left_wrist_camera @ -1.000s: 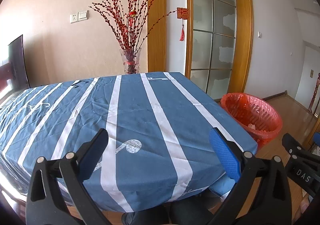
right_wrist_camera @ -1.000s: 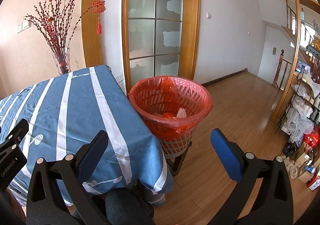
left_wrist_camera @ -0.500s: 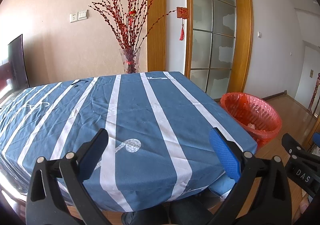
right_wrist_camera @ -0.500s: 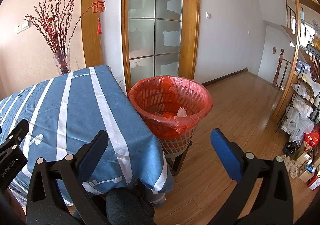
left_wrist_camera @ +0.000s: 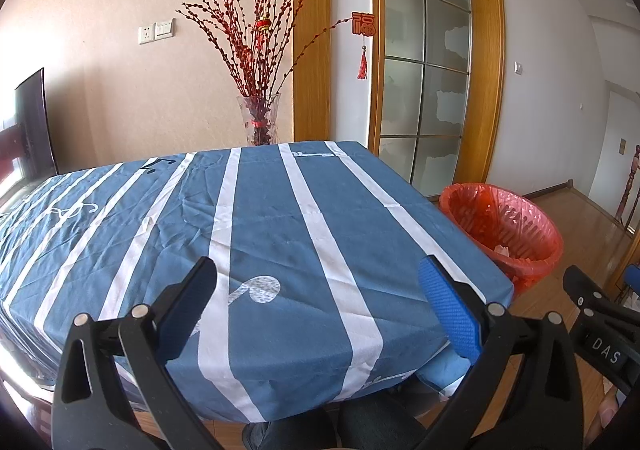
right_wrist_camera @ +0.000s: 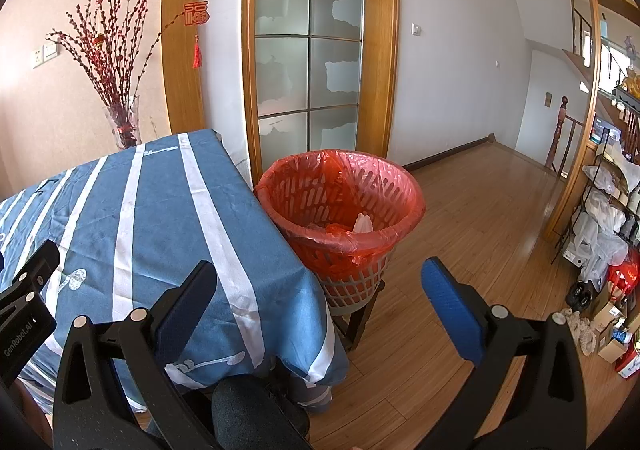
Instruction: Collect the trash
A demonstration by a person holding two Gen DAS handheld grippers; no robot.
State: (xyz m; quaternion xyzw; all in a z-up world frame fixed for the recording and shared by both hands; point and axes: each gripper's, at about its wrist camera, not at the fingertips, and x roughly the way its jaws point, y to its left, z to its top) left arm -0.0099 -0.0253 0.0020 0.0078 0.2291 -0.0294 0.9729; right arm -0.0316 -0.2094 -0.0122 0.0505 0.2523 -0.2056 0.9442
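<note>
A basket bin lined with a red bag (right_wrist_camera: 340,206) stands on a low stool at the table's right end; it also shows in the left wrist view (left_wrist_camera: 504,226). White crumpled trash (right_wrist_camera: 362,224) lies inside it. My left gripper (left_wrist_camera: 316,290) is open and empty above the near edge of the blue striped tablecloth (left_wrist_camera: 256,226). My right gripper (right_wrist_camera: 318,290) is open and empty, held in front of the bin over the table's corner (right_wrist_camera: 280,290). No trash shows on the cloth.
A glass vase with red branches (left_wrist_camera: 260,122) stands behind the table's far edge. A glass door with a wooden frame (right_wrist_camera: 308,50) is behind the bin. Wooden floor (right_wrist_camera: 480,218) extends right to a cluttered shelf rack (right_wrist_camera: 608,218). The person's knees show under the table.
</note>
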